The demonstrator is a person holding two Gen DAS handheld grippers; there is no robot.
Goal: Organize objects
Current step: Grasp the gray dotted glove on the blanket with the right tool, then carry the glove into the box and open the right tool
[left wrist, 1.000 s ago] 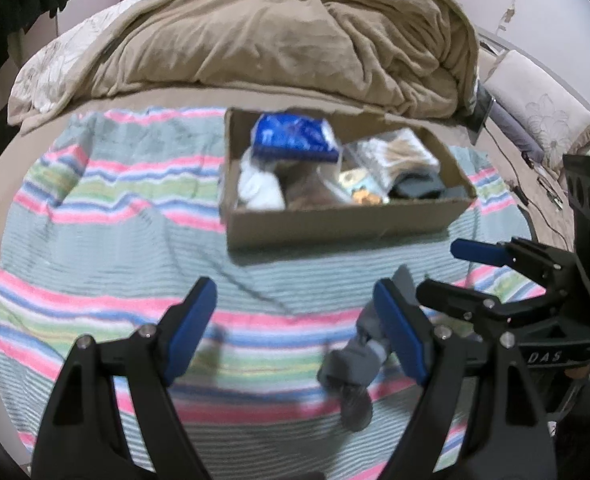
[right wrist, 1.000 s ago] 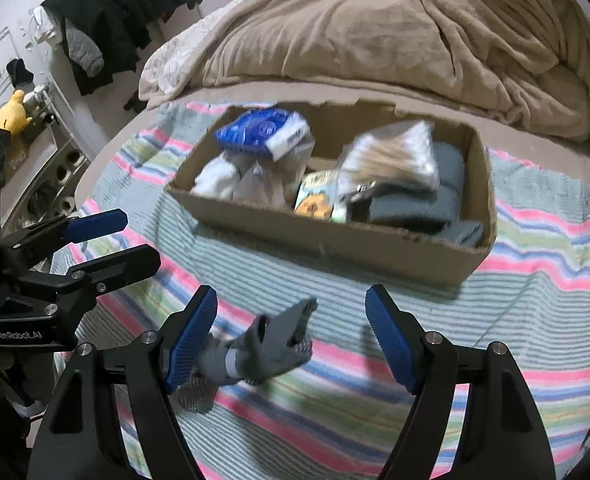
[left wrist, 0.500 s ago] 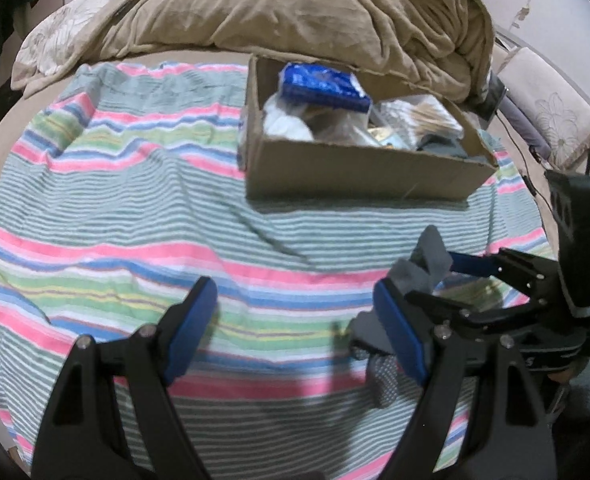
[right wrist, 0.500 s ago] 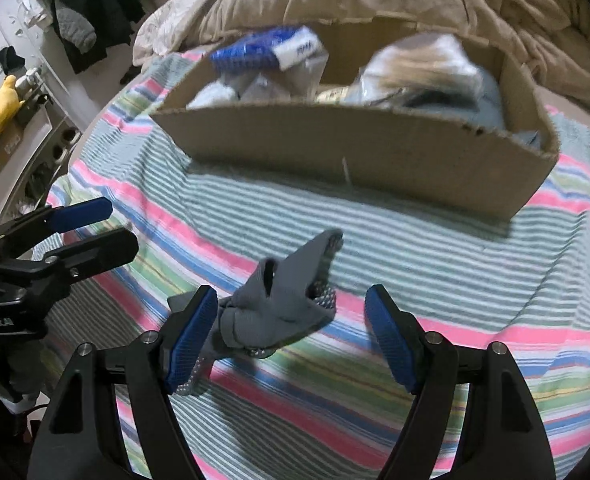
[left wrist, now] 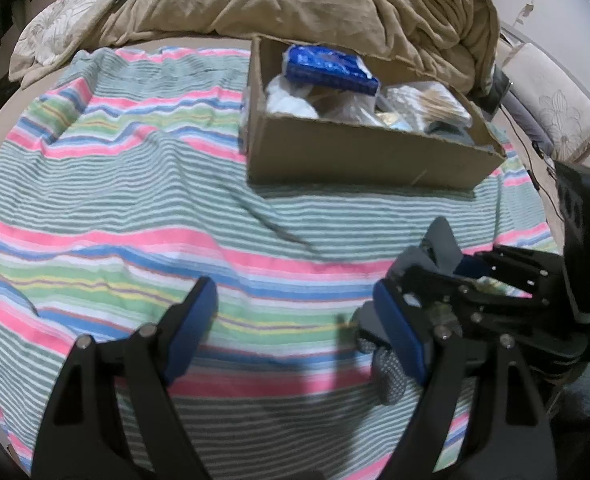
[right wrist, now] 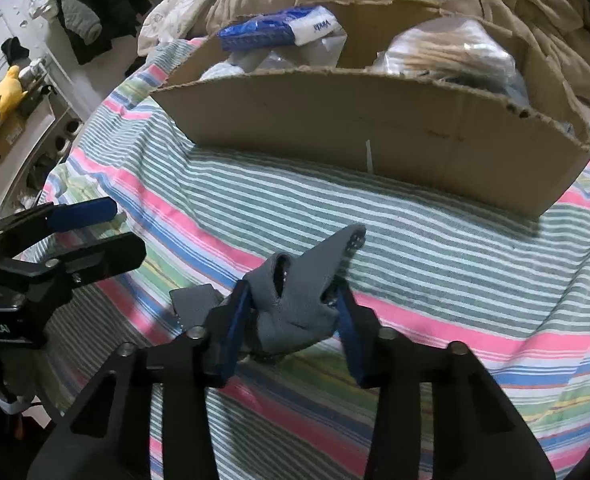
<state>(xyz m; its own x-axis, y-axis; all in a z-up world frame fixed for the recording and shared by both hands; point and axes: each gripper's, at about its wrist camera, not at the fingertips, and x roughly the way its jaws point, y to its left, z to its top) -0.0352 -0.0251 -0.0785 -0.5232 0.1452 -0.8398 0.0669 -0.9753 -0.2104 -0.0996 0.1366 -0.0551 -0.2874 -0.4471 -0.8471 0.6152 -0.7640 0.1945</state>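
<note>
Striped blanket (right wrist: 435,232) covers the bed; cardboard box (right wrist: 375,128) sits on it, full of packets; left gripper (left wrist: 295,332) hovers with jaws apart; right gripper (right wrist: 293,316) is clamped on a grey glove (right wrist: 299,292), just above the blanket before the box.

Through my right wrist camera, my right gripper (right wrist: 295,312) is clamped on a crumpled grey fabric glove (right wrist: 303,300), blue pads pressing it from both sides, one pointed end sticking up and away. It sits over the pink, green and blue striped cloth (right wrist: 435,248). Beyond stands a brown cardboard box (right wrist: 375,132) holding a blue-and-white plastic packet (right wrist: 279,30) at far left and a clear bag of pale sticks (right wrist: 447,54) at far right. My left gripper (right wrist: 91,232) shows at the left, its fingers apart.
</note>
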